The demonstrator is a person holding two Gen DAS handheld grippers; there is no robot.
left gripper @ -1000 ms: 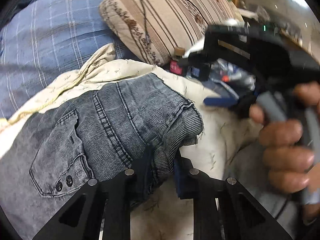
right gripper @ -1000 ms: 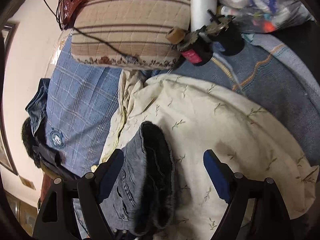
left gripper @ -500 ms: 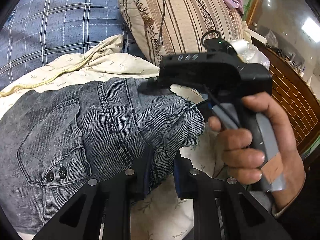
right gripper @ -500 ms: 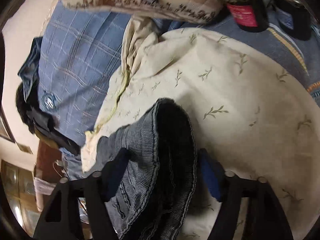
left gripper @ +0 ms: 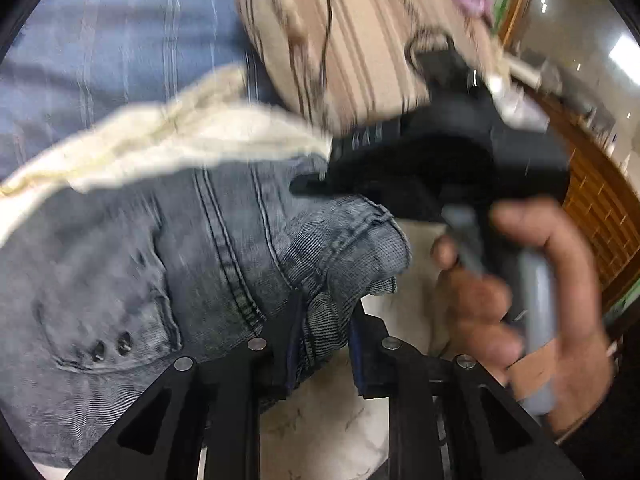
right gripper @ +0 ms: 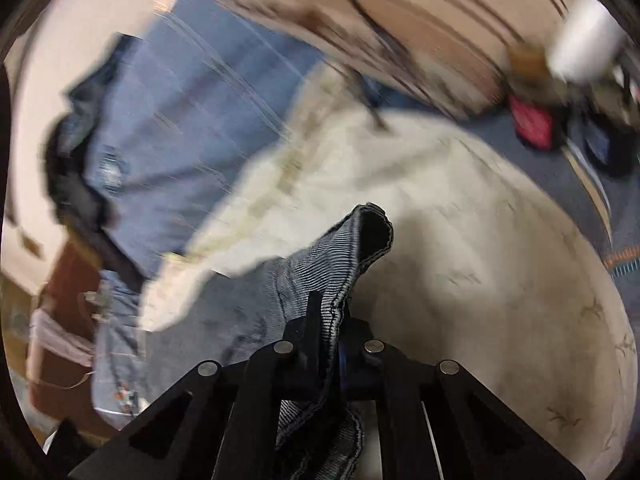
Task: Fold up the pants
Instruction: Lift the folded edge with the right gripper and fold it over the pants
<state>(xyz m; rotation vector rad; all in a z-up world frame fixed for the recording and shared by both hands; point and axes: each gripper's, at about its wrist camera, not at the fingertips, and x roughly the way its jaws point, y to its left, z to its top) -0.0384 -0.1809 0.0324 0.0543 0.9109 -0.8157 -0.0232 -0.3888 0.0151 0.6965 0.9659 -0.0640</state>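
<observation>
Grey-blue washed denim pants (left gripper: pixel 224 248) lie on the cream leaf-print sheet (right gripper: pixel 480 240); left tool (left gripper: pixel 324 344) clamps the waistband, right tool (right gripper: pixel 332 340) is closing on its hem, both corners gripped for folding

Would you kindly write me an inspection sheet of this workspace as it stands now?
Surface: cream leaf-print sheet spread over a blue plaid cover.
Job's things: grey denim pants, bunched, unfolded.
Clutter: striped pillow; red-labelled jar; white cylinder.
Grippers: left gripper opening slightly, denim between the fingers; right gripper closing on a denim hem.
Cables: black cable across the pillow.
Surroundings: wooden furniture, blurred.
</observation>
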